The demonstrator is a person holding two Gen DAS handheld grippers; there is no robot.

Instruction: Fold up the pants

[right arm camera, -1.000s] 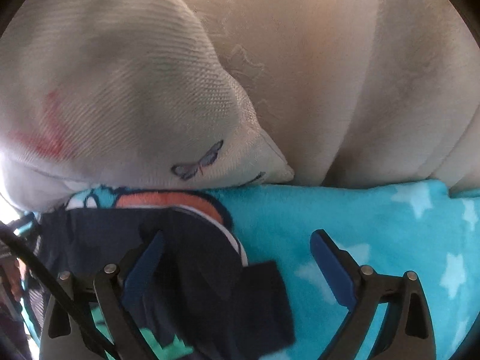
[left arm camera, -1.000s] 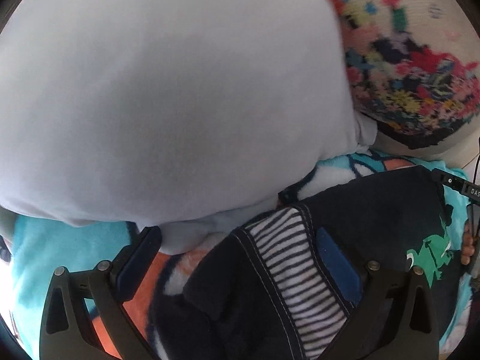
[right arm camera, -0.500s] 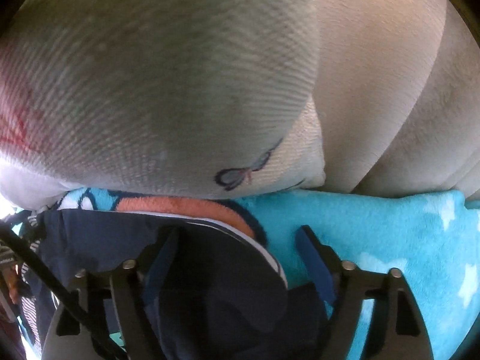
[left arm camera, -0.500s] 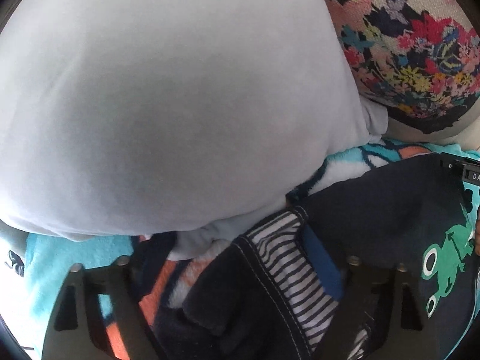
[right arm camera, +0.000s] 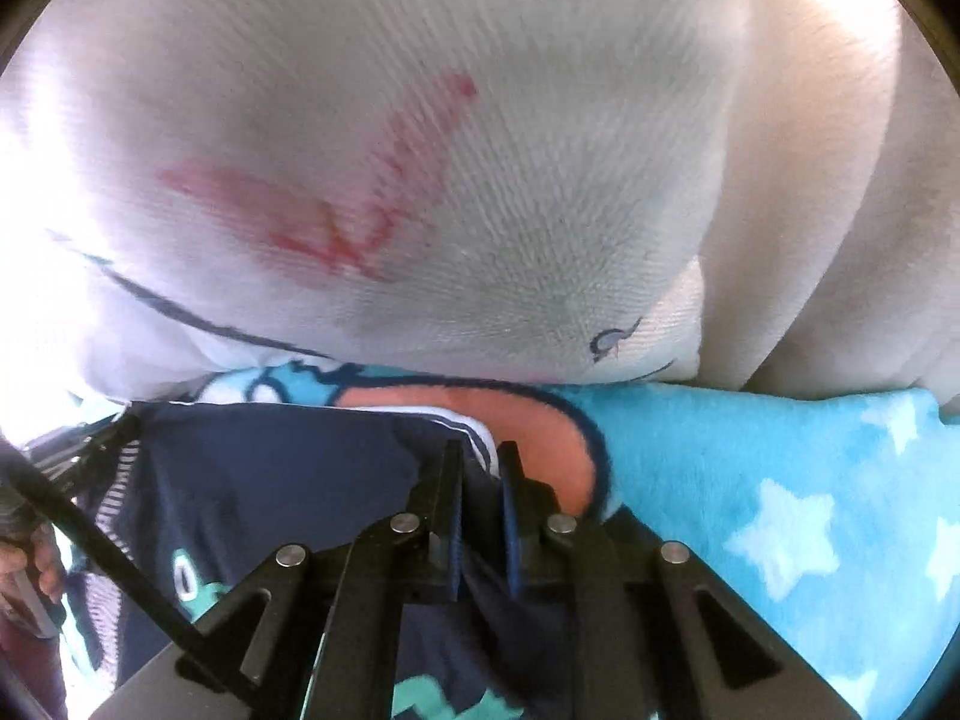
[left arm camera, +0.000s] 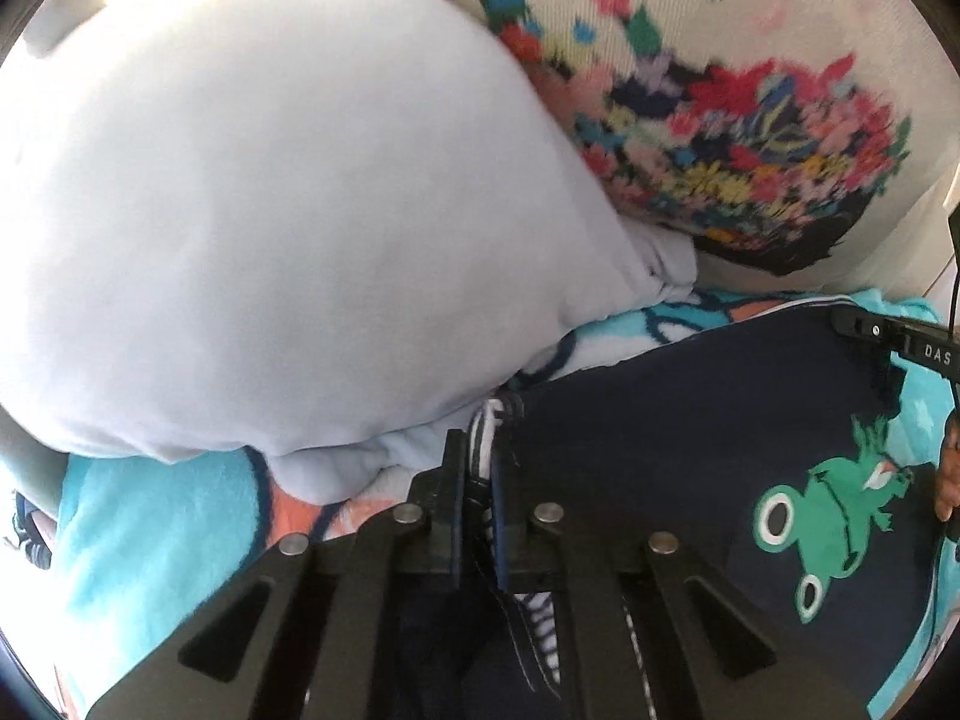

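Note:
Dark navy pants (left arm camera: 690, 414) with green frog prints lie on a turquoise blanket (left arm camera: 150, 516). Their waistband has a black-and-white striped lining. My left gripper (left arm camera: 478, 456) is shut on that striped waistband edge at one corner. In the right wrist view the same pants (right arm camera: 270, 480) spread to the left, and my right gripper (right arm camera: 480, 462) is shut on the other waistband corner, beside an orange patch of the blanket (right arm camera: 480, 420). The fabric runs between both pairs of pads. The far end of the pants is hidden.
A pale grey pillow (left arm camera: 270, 210) bulges over the pants' left corner, and a flowered cushion (left arm camera: 750, 150) stands behind. In the right wrist view a white cushion (right arm camera: 390, 150) with a red mark overhangs, with a beige sofa back (right arm camera: 840, 210). Fingers of a hand (left arm camera: 948, 474) show at the right edge.
Both grippers went from wide open to shut on the waistband. Both drew back a little from the cushions, and the waistband between them now looks taut.

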